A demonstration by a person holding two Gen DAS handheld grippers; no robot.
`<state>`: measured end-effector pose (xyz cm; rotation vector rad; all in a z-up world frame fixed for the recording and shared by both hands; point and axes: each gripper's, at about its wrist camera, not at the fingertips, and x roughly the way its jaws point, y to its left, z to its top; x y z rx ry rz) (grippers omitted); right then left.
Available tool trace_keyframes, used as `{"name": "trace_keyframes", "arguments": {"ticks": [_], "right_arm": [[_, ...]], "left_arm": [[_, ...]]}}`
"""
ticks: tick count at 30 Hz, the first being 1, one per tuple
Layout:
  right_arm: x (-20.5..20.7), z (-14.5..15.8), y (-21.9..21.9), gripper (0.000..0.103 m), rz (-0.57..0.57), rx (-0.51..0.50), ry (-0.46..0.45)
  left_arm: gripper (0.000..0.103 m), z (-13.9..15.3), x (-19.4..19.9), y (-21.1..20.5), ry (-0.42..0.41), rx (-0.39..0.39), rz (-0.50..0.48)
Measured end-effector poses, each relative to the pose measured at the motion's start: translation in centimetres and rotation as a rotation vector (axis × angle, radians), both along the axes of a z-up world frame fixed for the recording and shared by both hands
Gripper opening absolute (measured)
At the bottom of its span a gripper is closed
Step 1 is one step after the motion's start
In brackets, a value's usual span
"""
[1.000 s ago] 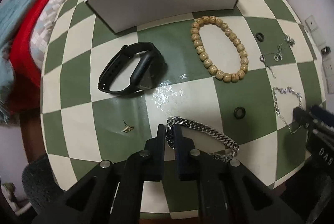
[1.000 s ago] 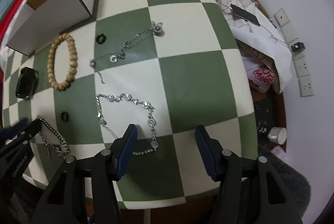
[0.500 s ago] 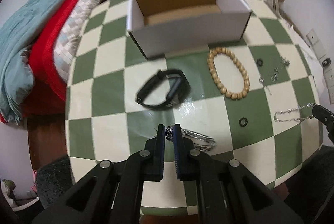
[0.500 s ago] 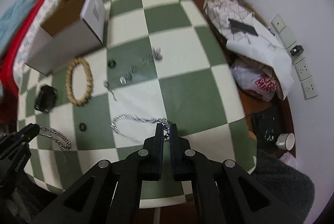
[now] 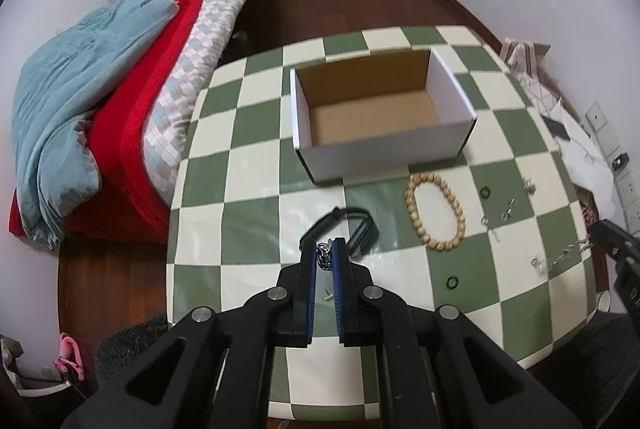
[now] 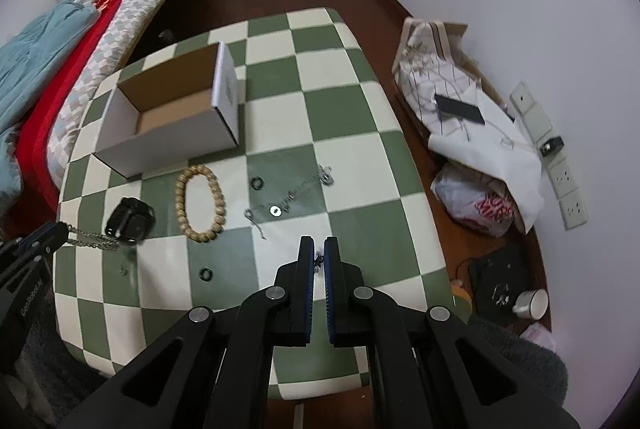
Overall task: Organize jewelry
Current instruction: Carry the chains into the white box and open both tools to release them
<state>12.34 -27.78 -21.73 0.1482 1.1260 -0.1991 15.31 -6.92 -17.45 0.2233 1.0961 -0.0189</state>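
Observation:
My left gripper [image 5: 325, 253] is shut on a heavy silver chain bracelet [image 5: 323, 257], lifted above the table; the chain hangs from it in the right wrist view [image 6: 90, 237]. My right gripper [image 6: 319, 253] is shut on a thin silver crystal necklace [image 6: 318, 261], which dangles in the left wrist view [image 5: 560, 256]. An open white cardboard box [image 5: 380, 115] stands at the far side of the table. On the checkered table [image 5: 248, 185] lie a wooden bead bracelet [image 5: 435, 211], a black smart band [image 5: 352, 229], another silver necklace [image 6: 292, 195], two black rings [image 5: 452, 283] [image 5: 485, 191] and a small gold earring [image 5: 328, 296].
A bed with red and teal bedding [image 5: 100, 101] borders the table's left side. Bags, a phone and wall sockets [image 6: 480, 133] sit on the floor to the right. A grey stool cushion [image 6: 520, 361] is at the near edge.
Both grippers rose well above the table. The left lifted the chain bracelet clear. The right, open a second ago, closed on the crystal necklace and raised it.

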Motion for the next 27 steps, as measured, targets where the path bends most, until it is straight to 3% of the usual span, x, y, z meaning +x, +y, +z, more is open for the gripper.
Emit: {"name": "trace_keyframes", "arguments": {"ticks": [15, 27], "right_arm": [[1.5, 6.0, 2.8, 0.004, 0.071, 0.023, -0.119], [7.2, 10.8, 5.2, 0.004, 0.150, 0.021, -0.210]], "left_arm": [[0.005, 6.0, 1.8, -0.1, -0.097, -0.084, 0.016], [0.005, 9.0, 9.0, 0.8, -0.097, -0.165, 0.046]]}}
